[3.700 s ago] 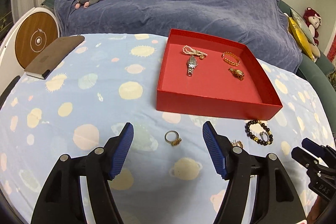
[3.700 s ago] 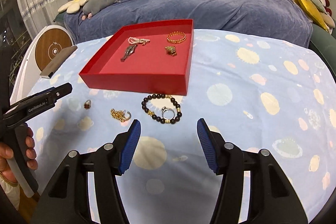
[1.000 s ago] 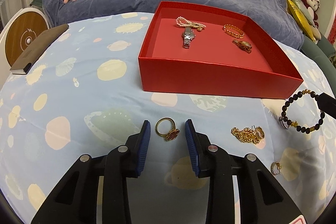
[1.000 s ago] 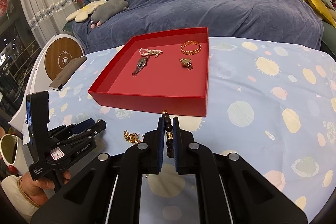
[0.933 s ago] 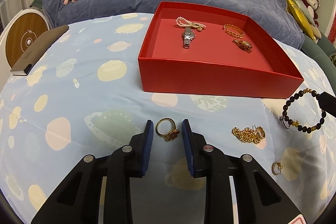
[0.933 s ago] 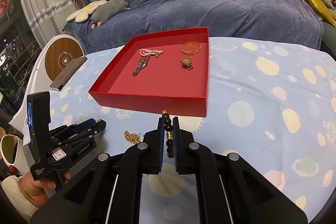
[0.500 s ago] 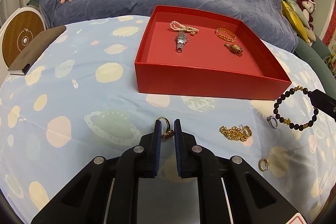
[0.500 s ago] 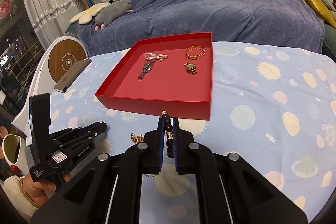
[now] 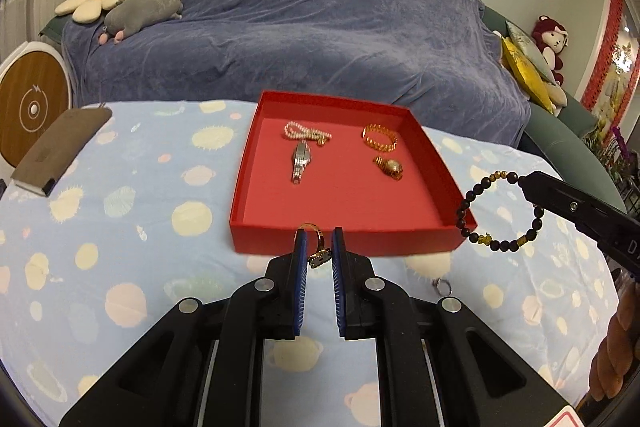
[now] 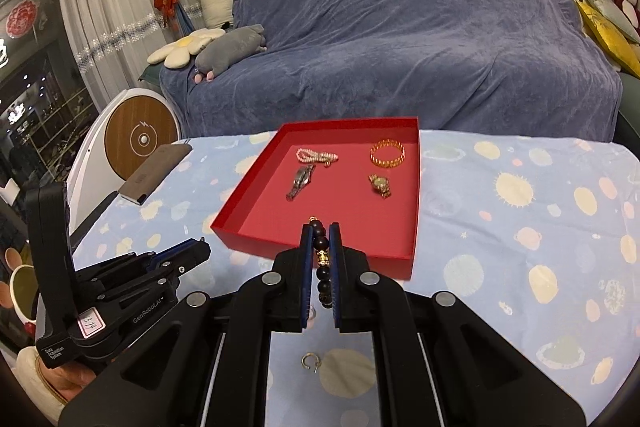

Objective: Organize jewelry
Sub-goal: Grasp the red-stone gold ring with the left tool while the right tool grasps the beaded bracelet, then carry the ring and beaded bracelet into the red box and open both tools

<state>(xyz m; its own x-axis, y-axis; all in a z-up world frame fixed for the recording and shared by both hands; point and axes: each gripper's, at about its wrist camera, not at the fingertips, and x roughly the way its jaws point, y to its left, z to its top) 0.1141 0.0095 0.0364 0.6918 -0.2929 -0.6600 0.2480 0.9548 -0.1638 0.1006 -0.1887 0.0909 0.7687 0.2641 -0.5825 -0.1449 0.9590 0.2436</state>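
Left hand-held gripper [image 9: 319,243] pinches gold ring [image 9: 316,247]; right hand-held gripper [image 10: 321,239] clamps bead bracelet [image 10: 321,259].

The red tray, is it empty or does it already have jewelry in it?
Not empty. The red tray holds a pearl strand, a silver watch, a gold bracelet and a gold watch.

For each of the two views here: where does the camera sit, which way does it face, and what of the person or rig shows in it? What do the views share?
Left wrist: on the left hand-held gripper, facing forward and down over the red tray; its fingers pinch a gold ring; the right hand-held gripper holds the beaded bracelet at right.
Right wrist: on the right hand-held gripper, same heading; the left hand-held gripper and a hand show lower left.
Shared: tray, its four pieces, blue sofa.
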